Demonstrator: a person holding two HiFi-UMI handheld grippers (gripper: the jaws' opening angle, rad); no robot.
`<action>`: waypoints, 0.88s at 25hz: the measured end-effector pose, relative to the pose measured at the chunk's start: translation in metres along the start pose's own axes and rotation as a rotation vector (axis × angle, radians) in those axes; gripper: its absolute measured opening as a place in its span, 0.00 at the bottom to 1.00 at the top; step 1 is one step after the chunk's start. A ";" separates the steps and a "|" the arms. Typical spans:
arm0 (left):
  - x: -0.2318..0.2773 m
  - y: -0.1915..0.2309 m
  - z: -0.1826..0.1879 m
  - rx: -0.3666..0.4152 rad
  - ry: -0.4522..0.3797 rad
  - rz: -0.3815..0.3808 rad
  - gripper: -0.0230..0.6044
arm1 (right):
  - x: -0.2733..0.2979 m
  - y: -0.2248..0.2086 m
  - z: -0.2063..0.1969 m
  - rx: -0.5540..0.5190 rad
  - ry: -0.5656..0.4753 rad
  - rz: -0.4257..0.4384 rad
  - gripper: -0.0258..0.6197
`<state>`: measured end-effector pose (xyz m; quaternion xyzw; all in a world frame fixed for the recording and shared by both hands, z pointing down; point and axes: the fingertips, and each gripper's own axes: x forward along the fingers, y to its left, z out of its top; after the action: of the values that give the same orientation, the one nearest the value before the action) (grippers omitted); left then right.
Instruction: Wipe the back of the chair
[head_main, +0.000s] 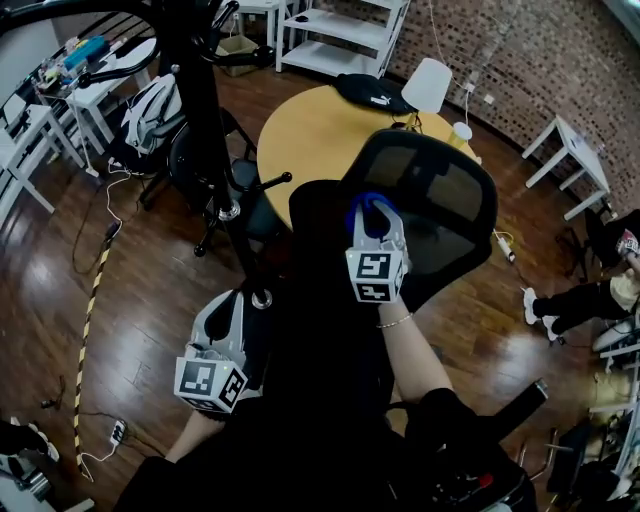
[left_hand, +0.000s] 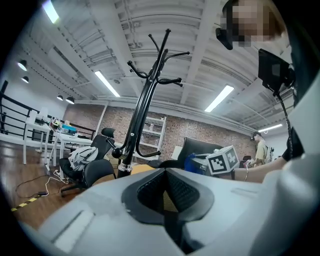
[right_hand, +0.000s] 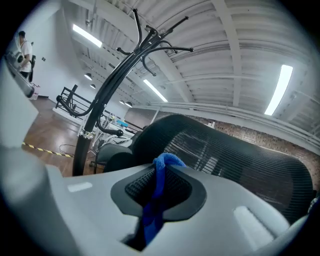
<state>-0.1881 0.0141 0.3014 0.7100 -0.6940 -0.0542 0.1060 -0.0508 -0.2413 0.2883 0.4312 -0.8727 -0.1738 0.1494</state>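
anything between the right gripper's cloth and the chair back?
Nothing visible. The right gripper holds the blue cloth close in front of the mesh chair back, with clear space between them. Contact can't be confirmed.

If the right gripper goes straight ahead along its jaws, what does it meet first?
Most likely the chair's mesh back, directly ahead of the right gripper; the blue cloth pinched in its jaws would touch first. How near is unclear.

The dark wooden floor (head_main: 150, 290) bore a round yellow bench (head_main: 300, 140) and, just beside it, a black coat stand (head_main: 205, 110). A black bag (head_main: 372, 92) lay on the far part of the bench. At the left a yellow-and-black striped strip (head_main: 88, 330) ran along the floor, with a white power strip (head_main: 117, 432) near its end.
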 end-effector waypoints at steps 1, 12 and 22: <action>0.000 0.002 0.001 -0.006 -0.001 -0.003 0.05 | 0.002 0.008 0.007 0.001 -0.007 0.010 0.09; 0.033 -0.030 -0.010 0.004 0.055 -0.153 0.05 | -0.047 0.023 0.058 0.087 -0.179 0.097 0.09; 0.067 -0.090 -0.038 0.005 0.114 -0.294 0.05 | -0.177 -0.152 -0.058 0.133 0.026 -0.324 0.09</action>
<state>-0.0895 -0.0481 0.3227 0.8063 -0.5754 -0.0268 0.1344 0.1825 -0.1955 0.2555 0.5773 -0.7993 -0.1318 0.1018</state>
